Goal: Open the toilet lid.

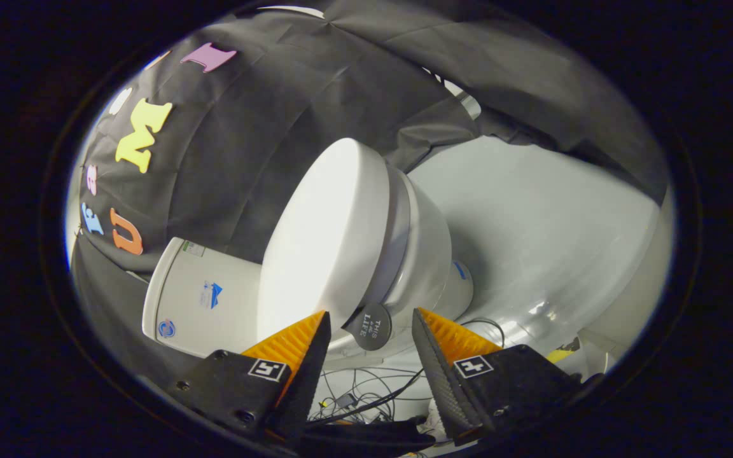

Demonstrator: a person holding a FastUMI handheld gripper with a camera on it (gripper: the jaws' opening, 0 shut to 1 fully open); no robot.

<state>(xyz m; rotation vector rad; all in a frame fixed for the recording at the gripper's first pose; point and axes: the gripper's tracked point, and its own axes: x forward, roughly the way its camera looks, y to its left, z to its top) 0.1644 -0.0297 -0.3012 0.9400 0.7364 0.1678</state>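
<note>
**Gripper lined up on the lid tab, nothing pinched yet**

My gripper (371,321) stands wide, its two fingers spread with a clear gap between them and nothing pressed by either. In that gap, just ahead of the fingertips, sits the small round tab (369,326) fixed to the front edge of the toilet lid (325,235). The tab looks a touch nearer my left finger than my right, and I can't tell whether either finger is already brushing it.

The lid itself is down on the seat (400,238), closed over the bowl (427,254), with the tank (198,296) behind it against the black cloth wall (245,140). The whole toilet appears tilted in my view, which I take to be the camera's roll rather than the fixture's. A tangle of cables (366,397) lies on the pale floor (532,222) beneath the fingers.

I judge this to be the approach step, close to its end: the lifting has not begun. What comes next, as I see it, is a short push forward so the tab lies fully between the pads, then a firm squeeze on it. After that the lift should follow an arc about the hinge at the tank end, not a straight pull, or the tab may slip out.
</note>
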